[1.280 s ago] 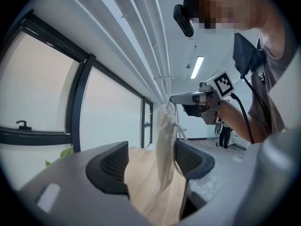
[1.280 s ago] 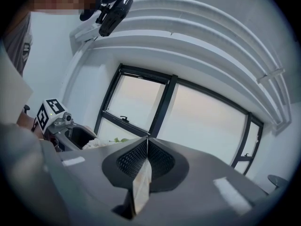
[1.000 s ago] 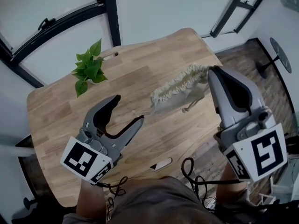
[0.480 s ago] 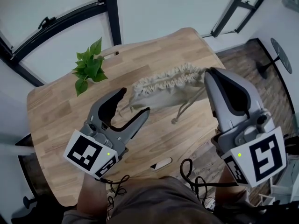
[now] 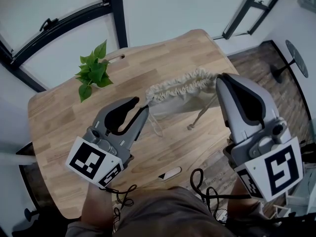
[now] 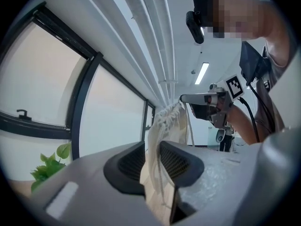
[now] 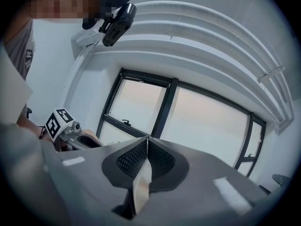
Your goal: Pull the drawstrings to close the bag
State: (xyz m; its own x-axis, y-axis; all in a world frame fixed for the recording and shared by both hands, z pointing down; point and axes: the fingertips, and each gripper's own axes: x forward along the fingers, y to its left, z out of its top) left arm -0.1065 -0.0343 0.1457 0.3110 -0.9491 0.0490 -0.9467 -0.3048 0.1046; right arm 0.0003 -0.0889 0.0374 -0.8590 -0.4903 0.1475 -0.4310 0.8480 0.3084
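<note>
Holding the cloth bag up off the wooden surface, I have it strung between both tools. The left tool is pinched on cloth and cord at its left end, and the right tool is pressed shut on a thin fold at its right end. Both drawstrings dangle slack below, so I judge it best to grip the cords themselves and pull outward evenly, with the gathered mouth level.

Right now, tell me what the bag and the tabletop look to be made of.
Bag: pale woven cloth, probably cotton or linen, matte; it puckers into ruffles at the mouth.
Tabletop: light wood, low-sheen finish, with plank seams and grain; solid or veneer, can't tell.
</note>
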